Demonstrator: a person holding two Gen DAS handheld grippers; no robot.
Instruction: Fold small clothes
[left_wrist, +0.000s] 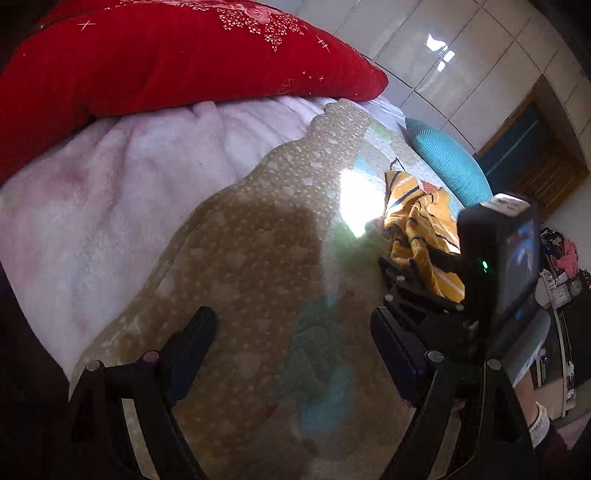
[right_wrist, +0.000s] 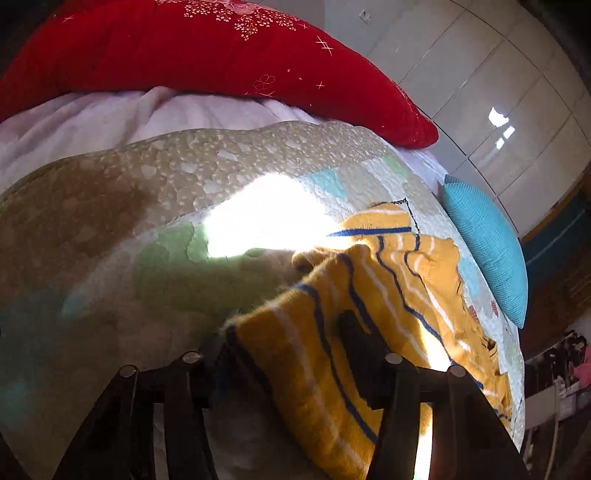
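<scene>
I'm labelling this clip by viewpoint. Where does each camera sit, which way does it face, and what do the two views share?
Left wrist view: on the left gripper, jaws open and empty, facing across the quilted bedspread; the right gripper and a sleeved wrist show at right.
Right wrist view: on the right gripper, its jaws around a fold of the yellow striped garment; only its own fingers show.
Shared: garment, red pillow, pink blanket, turquoise cushion, white wardrobe.

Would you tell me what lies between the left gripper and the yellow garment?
Only bare quilt, shown in the left wrist view, between the left gripper and the yellow garment.
</scene>
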